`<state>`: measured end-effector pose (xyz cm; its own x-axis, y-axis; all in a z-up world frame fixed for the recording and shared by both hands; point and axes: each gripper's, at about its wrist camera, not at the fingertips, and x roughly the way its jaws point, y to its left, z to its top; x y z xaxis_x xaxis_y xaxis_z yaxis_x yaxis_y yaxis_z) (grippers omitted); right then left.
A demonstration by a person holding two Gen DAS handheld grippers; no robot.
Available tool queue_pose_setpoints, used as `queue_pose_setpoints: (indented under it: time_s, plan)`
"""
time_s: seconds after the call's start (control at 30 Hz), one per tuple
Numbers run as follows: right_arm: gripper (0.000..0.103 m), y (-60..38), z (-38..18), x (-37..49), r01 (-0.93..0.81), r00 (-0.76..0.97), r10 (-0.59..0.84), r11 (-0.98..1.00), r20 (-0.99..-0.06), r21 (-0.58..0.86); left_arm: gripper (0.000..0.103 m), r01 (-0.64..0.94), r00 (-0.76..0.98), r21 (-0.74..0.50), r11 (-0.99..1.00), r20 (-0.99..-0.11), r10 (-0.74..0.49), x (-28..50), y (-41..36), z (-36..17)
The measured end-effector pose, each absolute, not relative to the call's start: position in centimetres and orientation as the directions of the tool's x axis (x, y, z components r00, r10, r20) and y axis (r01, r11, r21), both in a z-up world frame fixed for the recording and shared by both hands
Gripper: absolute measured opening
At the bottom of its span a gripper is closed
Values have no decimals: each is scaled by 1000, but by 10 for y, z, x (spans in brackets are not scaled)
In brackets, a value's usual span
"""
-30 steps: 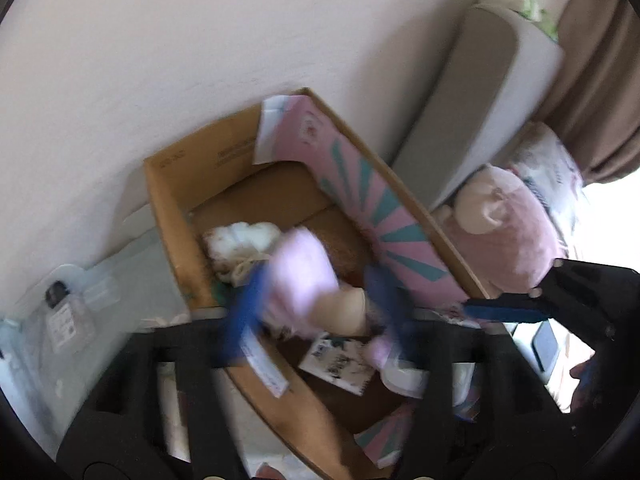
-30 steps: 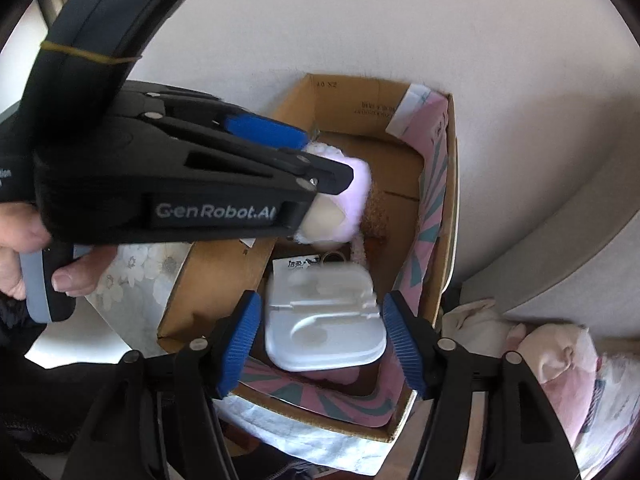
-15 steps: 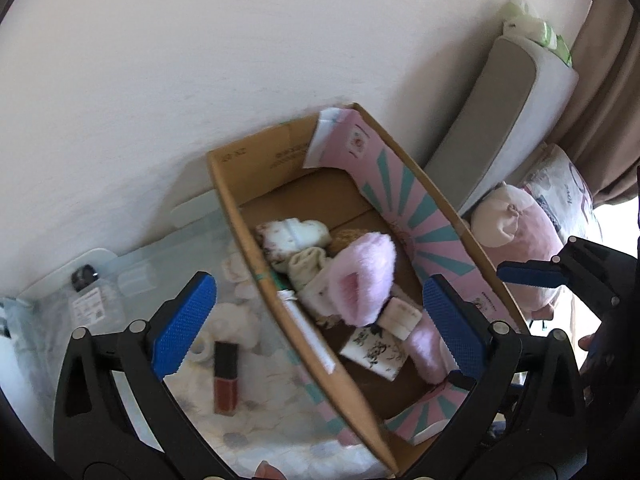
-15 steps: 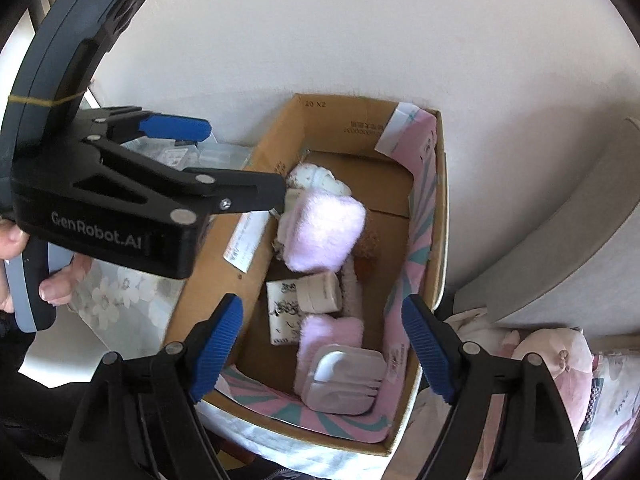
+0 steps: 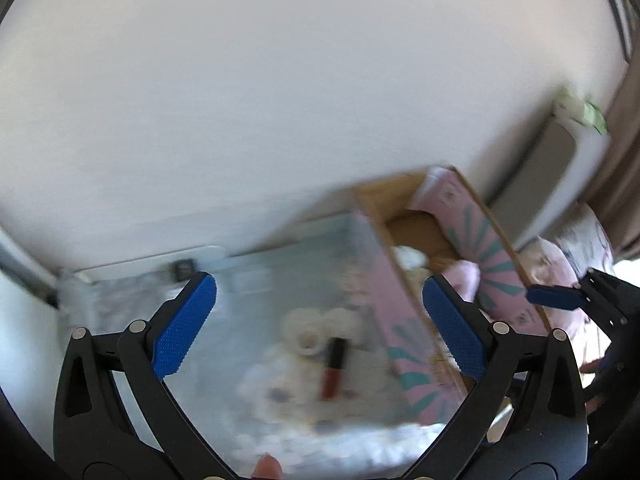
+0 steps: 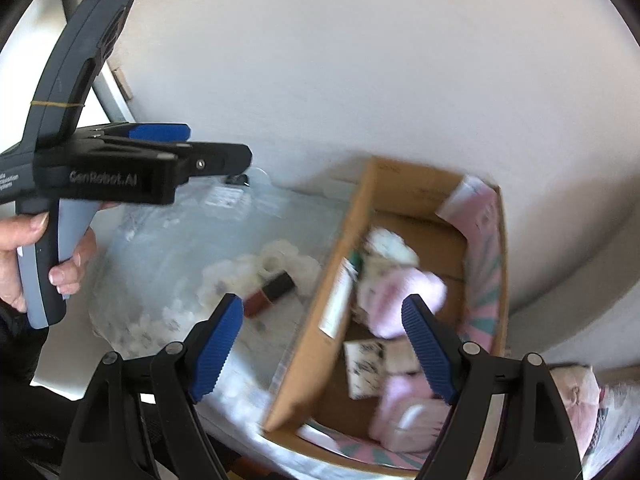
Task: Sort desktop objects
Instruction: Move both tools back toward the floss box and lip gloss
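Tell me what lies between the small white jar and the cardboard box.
The dark red lip gloss tube lies between the white jar and the cardboard box, best seen in the left wrist view.

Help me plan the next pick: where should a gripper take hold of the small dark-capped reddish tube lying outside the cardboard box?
Grip the reddish tube across its middle, coming from above with fingers astride its narrow width. It lies flat beside the cardboard box, long sides free.
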<state>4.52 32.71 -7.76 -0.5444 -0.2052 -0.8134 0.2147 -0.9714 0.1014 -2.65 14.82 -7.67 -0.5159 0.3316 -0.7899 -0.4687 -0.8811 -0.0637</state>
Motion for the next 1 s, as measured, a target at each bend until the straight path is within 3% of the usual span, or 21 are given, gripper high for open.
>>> queue_pose_setpoints:
  time_s: [0.23, 0.37, 0.47, 0.7, 1.0]
  plan:
    - [79, 265, -72, 25, 204, -538, -265, -962, -800, 181, 103, -353, -540, -89, -931, -794, 280, -55, 73, -78]
    - [79, 232, -86, 14, 114, -537, -255, -966, -804, 231, 103, -320, -511, -105, -942, -818, 265, -70, 44, -100]
    - [79, 214, -109, 9, -10, -548, -184, -974, -816, 227, 103, -299, -478, -118, -947, -841, 255, -81, 31, -126]
    - [79, 192, -185, 7, -306, -529, 129, -951, -839, 46, 103, -255, -421, -143, -956, -874, 243, -114, 23, -193]
    - [79, 222, -230, -13, -493, -549, 179, -858, -816, 143, 103, -271, -408, -106, -957, -888, 214, -132, 40, -240]
